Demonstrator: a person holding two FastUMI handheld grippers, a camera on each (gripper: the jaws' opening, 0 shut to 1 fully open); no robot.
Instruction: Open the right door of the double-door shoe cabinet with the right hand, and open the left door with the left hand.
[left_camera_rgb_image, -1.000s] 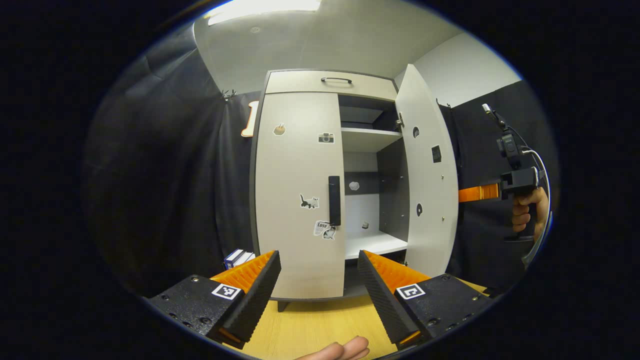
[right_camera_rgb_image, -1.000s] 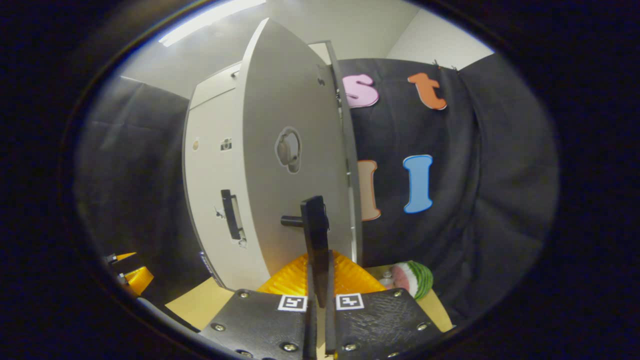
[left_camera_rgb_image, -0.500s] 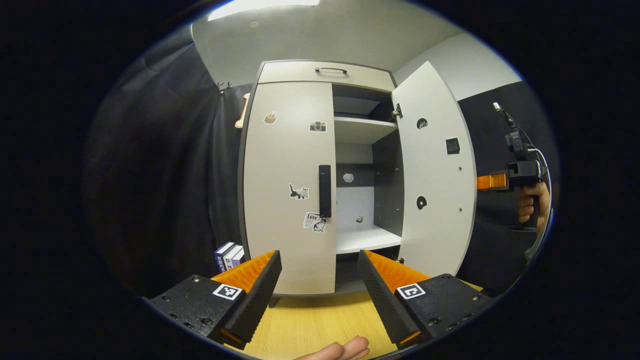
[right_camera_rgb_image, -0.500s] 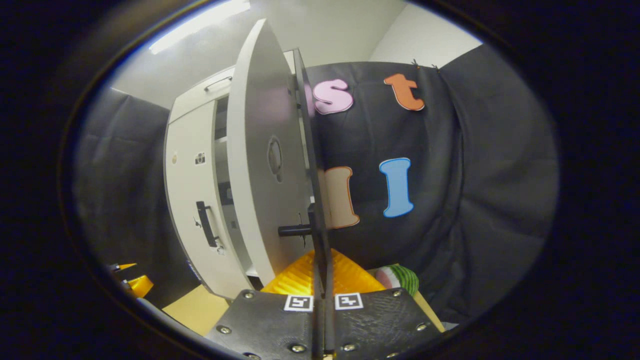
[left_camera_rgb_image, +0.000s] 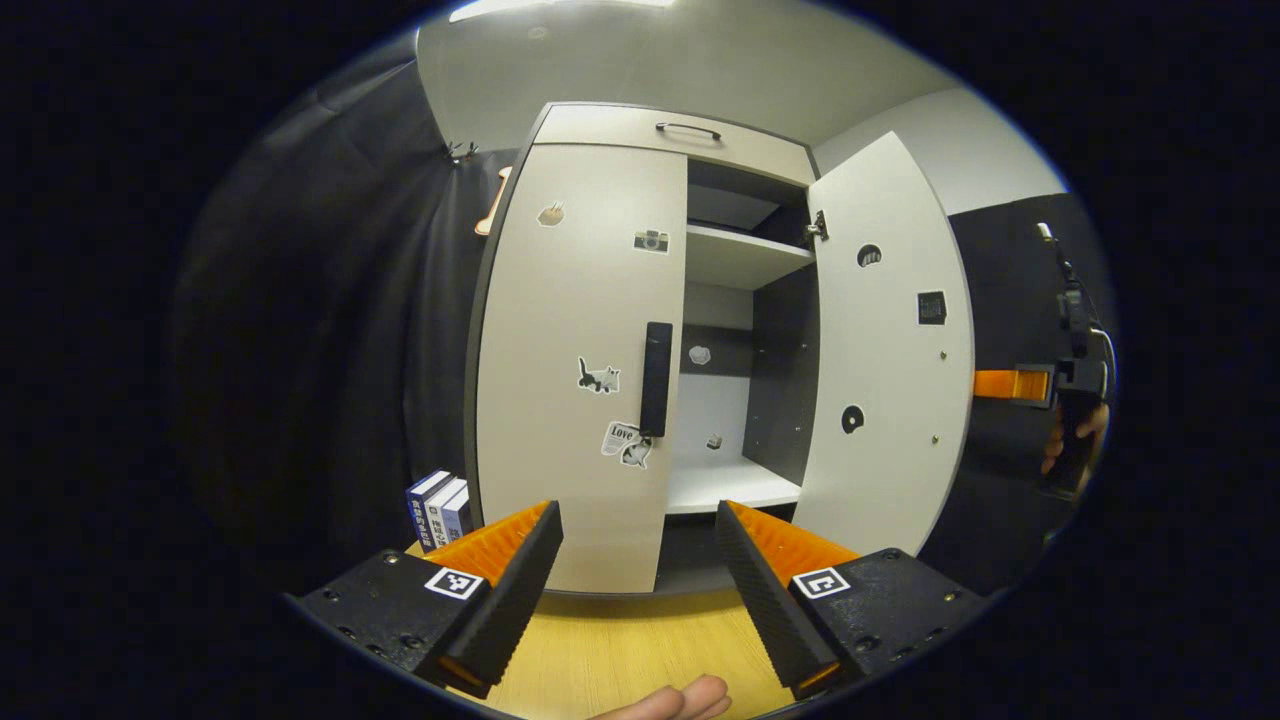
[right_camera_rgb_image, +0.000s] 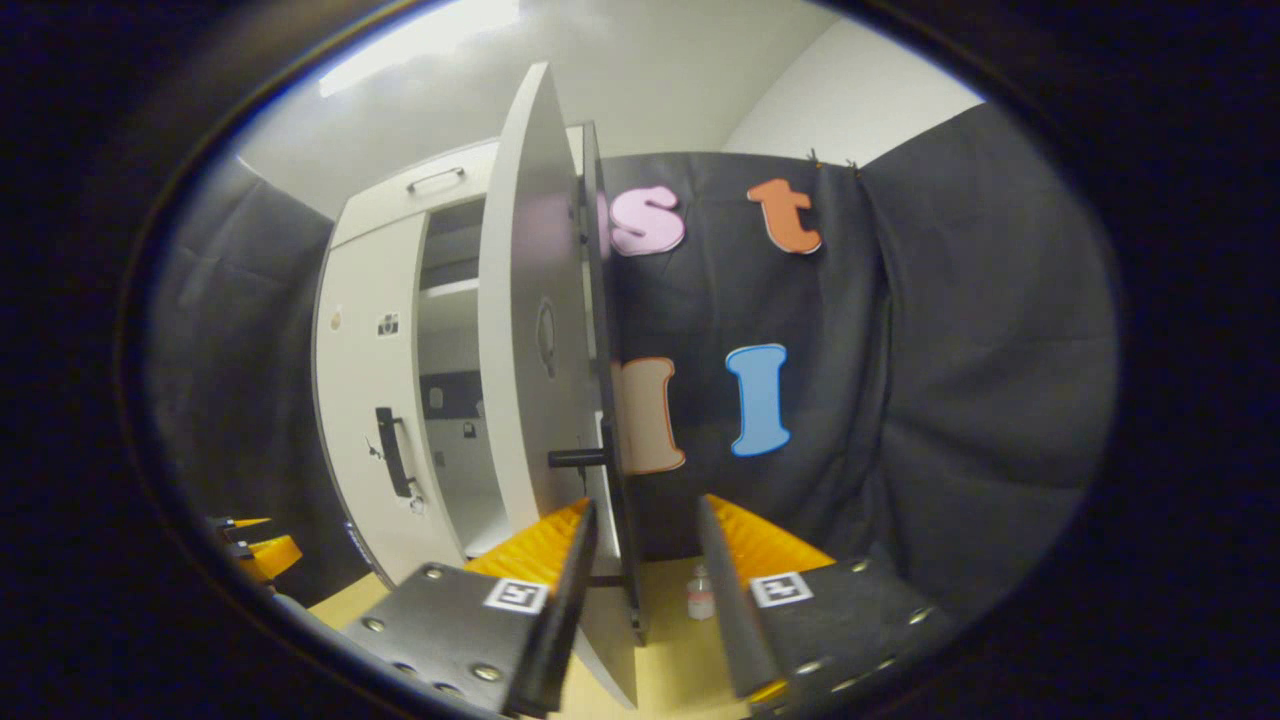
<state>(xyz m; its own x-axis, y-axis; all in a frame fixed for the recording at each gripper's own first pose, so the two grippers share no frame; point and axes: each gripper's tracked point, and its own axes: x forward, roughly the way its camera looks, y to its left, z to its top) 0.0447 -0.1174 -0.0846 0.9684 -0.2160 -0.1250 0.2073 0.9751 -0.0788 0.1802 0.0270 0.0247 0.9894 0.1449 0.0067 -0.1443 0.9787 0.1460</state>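
Black cloth wall (right_camera_rgb_image: 950, 380) hung behind and to both sides of me, with a pale painted wall (left_camera_rgb_image: 960, 160) and ceiling (left_camera_rgb_image: 690, 60) above it. A bright strip light (right_camera_rgb_image: 420, 55) ran overhead. Light wooden tabletop (left_camera_rgb_image: 620, 650) lay below me; a few books (left_camera_rgb_image: 437, 507) stood upright at its left rear edge.

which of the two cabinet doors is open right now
The right door is open, swung out on its hinges to show the shelves inside. The left door, with the cat sticker and dark handle, sits flush and closed.
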